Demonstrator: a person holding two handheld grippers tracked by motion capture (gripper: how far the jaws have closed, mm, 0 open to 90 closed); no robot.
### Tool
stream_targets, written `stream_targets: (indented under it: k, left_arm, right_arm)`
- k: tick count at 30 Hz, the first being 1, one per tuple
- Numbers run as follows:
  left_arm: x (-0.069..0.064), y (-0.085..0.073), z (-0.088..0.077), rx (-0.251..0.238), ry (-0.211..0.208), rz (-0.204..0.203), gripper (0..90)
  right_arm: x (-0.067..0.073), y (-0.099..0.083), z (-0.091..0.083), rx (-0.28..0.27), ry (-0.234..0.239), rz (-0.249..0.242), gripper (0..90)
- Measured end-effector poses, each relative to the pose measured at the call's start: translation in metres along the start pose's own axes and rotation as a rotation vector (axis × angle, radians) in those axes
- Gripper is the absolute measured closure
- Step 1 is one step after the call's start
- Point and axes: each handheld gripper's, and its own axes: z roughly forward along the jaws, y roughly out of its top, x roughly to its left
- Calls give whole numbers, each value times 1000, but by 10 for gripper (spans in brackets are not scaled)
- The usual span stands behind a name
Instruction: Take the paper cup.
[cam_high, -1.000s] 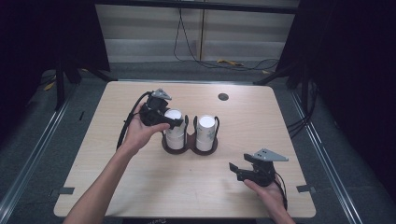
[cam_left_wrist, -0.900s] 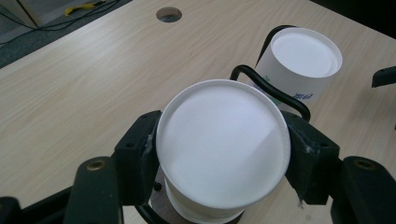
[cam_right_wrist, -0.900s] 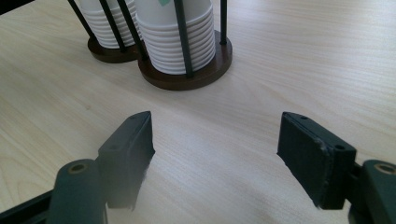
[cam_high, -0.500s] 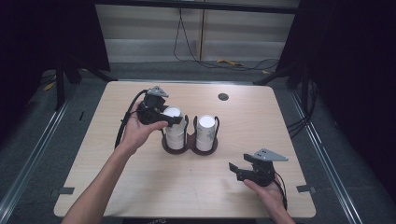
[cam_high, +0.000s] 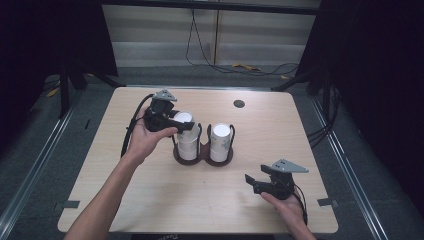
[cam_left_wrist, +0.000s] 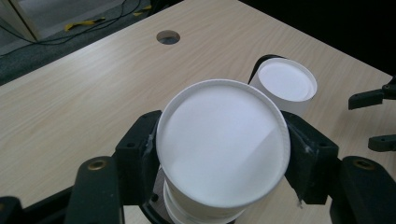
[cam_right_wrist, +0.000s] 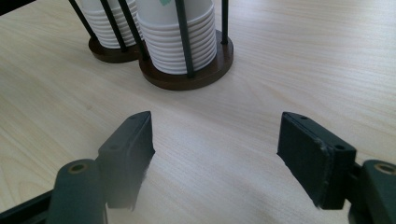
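A dark two-ring cup holder (cam_high: 202, 156) stands mid-table with two stacks of upturned white paper cups. My left gripper (cam_high: 184, 124) is shut on the top cup (cam_high: 183, 118) of the left stack. In the left gripper view both jaws press the sides of that cup (cam_left_wrist: 223, 140), and more cups sit just beneath it. The right stack (cam_high: 220, 140) stands free beside it. My right gripper (cam_high: 252, 181) rests open on the table at the front right, pointing at the holder base (cam_right_wrist: 187, 77) with nothing between its jaws.
A round cable hole (cam_high: 239, 104) sits in the tabletop behind the holder. Cables lie on the floor (cam_high: 240, 67) beyond the far edge. Bare wood (cam_high: 210, 205) lies between the holder and the front edge.
My left gripper has risen slightly with the top cup in it. The right gripper has stayed put.
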Motion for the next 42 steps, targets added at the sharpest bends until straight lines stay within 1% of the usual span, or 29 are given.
stream_targets:
  k: [1,4,8,9,10,11,16,18,19,22,24,25,26,27,28,30,31,33,40,41,42]
  left_arm:
    - [0,0,1,-4,0,-1,360]
    - [-1,1,0,-6,2,2,360]
    - [0,2,-3,-21,1,0,360]
    - [1,2,-5,-33,-6,-10,360]
    - [1,2,-5,-33,-6,-10,361]
    - [2,2,-7,-45,-3,-15,361]
    - [3,3,-10,-52,-3,-10,361]
    - [3,3,-11,-58,-5,-12,361]
    - [3,4,-13,-70,-4,-13,361]
    - [3,4,-15,-73,-3,-14,361]
    - [3,5,-17,-81,-2,-13,361]
    - [1,5,-20,-93,-6,-5,361]
    - [1,5,-20,-93,-6,-5,361]
    - [-1,6,-23,-99,-15,1,361]
    - [-1,6,-23,-99,-15,1,361]
    - [-3,6,-27,-120,-25,5,361]
    - [-3,6,-27,-120,-25,5,361]
    - [-4,5,-32,-134,-29,5,361]
    - [-7,-3,-35,-142,-31,11,359]
    - [-9,-5,-36,-149,-42,13,359]
    - [-10,-6,-37,-151,-42,17,359]
  right_arm:
    - [0,0,0,0,0,-7,267]
    - [0,0,1,3,1,-4,267]
    - [-1,0,1,1,0,0,266]
    - [-1,0,1,2,0,0,267]
    - [-1,0,1,2,0,0,267]
    - [-1,0,1,4,1,0,266]
    - [0,0,1,4,2,1,266]
    - [-1,0,1,4,1,1,267]
    - [0,0,1,5,2,1,267]
    - [0,0,1,4,3,0,267]
    - [-1,0,1,3,2,-1,266]
    - [-1,0,1,4,4,-1,267]
    - [0,0,1,3,4,-1,266]
    - [-1,0,1,3,3,-4,267]
    - [-1,0,1,3,3,-4,267]
    - [0,0,1,3,3,-4,267]
    - [0,0,1,2,3,-5,267]
    - [0,0,1,1,4,-3,266]
    - [0,0,0,0,3,-6,267]
    - [0,0,1,-1,4,-3,266]
    - [0,0,1,-1,4,-4,266]
